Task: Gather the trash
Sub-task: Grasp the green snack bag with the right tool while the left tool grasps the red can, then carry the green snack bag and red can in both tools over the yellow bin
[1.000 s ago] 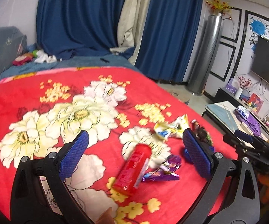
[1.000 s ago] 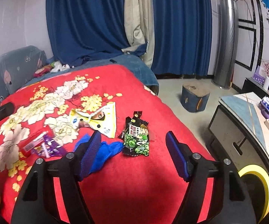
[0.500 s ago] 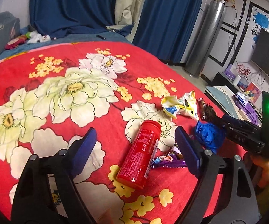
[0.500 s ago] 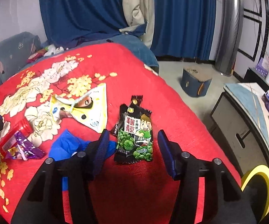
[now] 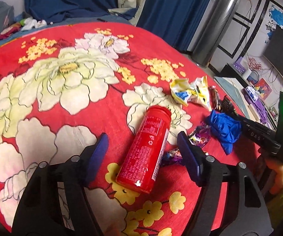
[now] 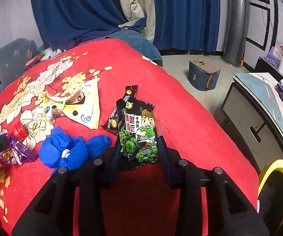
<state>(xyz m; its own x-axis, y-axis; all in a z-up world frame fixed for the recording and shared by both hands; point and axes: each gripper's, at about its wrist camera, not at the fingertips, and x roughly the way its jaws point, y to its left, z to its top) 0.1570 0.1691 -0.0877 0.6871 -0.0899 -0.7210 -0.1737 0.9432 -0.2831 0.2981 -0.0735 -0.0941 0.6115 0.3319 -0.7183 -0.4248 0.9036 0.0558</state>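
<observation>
on the left, the left gripper (image 5: 142,150) has been brought down over the red bottle (image 5: 146,151), which lies on its side on the red floral blanket (image 5: 66,106) of the bed. a second ago its jaws stood wide and higher above the bottle; they have just been closing, and the bottle's lower half is now bracketed between them. a gap can be seen on both sides, so the gripper is open and nothing is gripped yet. a purple wrapper (image 5: 197,138) lies just beside the bottle and against the right-hand finger, so it may be caught up in the pinch.

further right lie a crumpled yellow-and-white wrapper (image 5: 190,93) and a blue crumpled bag (image 5: 225,128).

on the right, the right gripper (image 6: 138,150) has likewise been lowered and its jaws have just been closing around the green pea snack packet (image 6: 138,135), which lies flat on the blanket, partly over a dark wrapper (image 6: 113,120). the pads are seen at the packet's two edges; whether they already press on it cannot be told.

both pickups are judged to be at the closing stage, with no trash lifted so far.
</observation>
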